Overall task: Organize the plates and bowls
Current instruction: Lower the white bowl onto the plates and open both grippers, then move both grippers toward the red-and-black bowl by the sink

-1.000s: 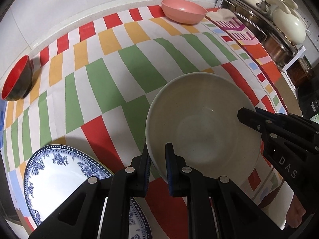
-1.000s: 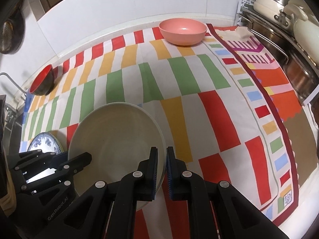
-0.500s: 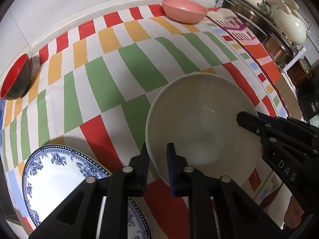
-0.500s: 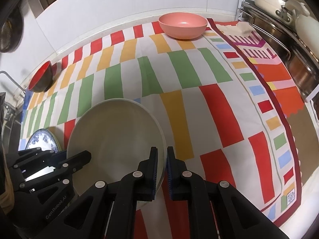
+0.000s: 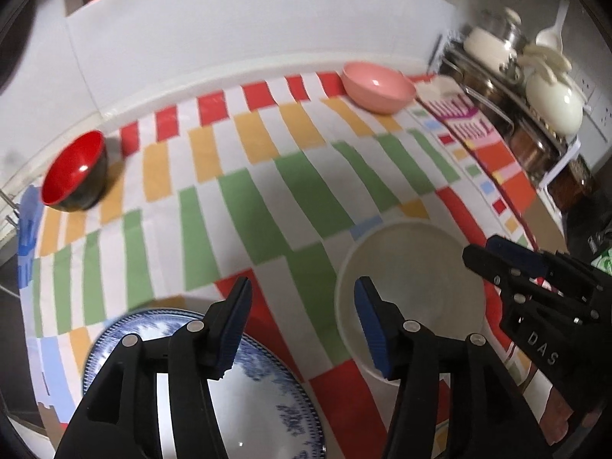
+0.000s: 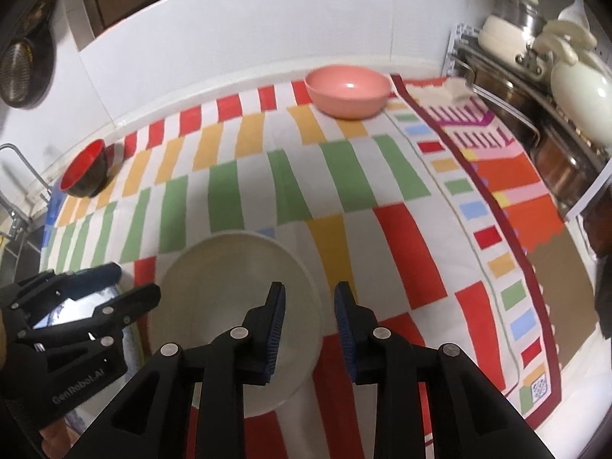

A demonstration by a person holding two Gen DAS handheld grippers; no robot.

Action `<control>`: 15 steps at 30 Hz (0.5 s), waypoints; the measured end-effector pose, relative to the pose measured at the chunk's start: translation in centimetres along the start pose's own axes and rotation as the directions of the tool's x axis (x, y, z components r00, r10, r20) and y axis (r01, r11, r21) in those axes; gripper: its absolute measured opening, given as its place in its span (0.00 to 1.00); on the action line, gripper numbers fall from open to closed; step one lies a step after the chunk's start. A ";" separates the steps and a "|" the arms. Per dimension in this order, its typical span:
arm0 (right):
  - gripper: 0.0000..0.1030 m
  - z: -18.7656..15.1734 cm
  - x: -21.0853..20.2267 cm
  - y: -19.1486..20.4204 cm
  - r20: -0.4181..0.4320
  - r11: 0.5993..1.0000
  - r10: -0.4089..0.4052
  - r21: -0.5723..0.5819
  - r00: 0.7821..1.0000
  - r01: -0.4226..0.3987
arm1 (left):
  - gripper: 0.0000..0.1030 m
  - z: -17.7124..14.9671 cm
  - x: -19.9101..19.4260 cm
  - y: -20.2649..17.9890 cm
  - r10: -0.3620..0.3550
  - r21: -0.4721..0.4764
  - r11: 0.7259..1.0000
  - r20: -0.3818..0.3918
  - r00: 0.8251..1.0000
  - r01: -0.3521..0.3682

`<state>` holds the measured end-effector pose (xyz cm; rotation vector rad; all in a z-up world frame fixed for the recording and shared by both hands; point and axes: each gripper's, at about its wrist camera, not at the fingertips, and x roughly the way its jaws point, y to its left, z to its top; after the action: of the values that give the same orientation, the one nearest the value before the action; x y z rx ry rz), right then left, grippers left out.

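A large cream bowl [image 5: 417, 279] [image 6: 229, 287] rests on the striped cloth, beside a blue-and-white plate [image 5: 252, 390] [image 6: 72, 306]. My left gripper [image 5: 302, 325] [image 6: 134, 279] hovers over the bowl's left rim and the plate. Its jaws are opening and its pads do not touch the rim. My right gripper [image 6: 310, 325] [image 5: 482, 250] is above the bowl's right rim, jaws also opening, pads off the rim. A red-and-black bowl [image 5: 74, 172] [image 6: 86, 170] stands at the far left. A pink bowl [image 5: 378, 91] [image 6: 348, 90] sits at the back by the wall.
A colourful striped cloth [image 6: 344, 176] covers the counter. A rack of pots [image 6: 535, 114] with a cream kettle [image 5: 554, 103] lines the right side. A white wall runs along the back. A metal tap [image 6: 15, 176] shows at the far left edge.
Both grippers were shut on the cream bowl's rim. Both have now let go, spread their jaws and lifted. The bowl stays on the cloth.
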<state>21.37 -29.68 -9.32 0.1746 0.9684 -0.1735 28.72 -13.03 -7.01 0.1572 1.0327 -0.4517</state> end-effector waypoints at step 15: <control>0.27 2.7 -2.2 7.7 0.081 0.994 0.083 -0.079 0.993 -0.076 | 0.55 0.5 -5.5 7.8 0.107 -0.071 0.993 0.133 0.985 -0.099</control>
<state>24.02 -22.63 -5.49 0.1351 0.8809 -0.0703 30.13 -4.60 -2.70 0.1205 0.8987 -0.3305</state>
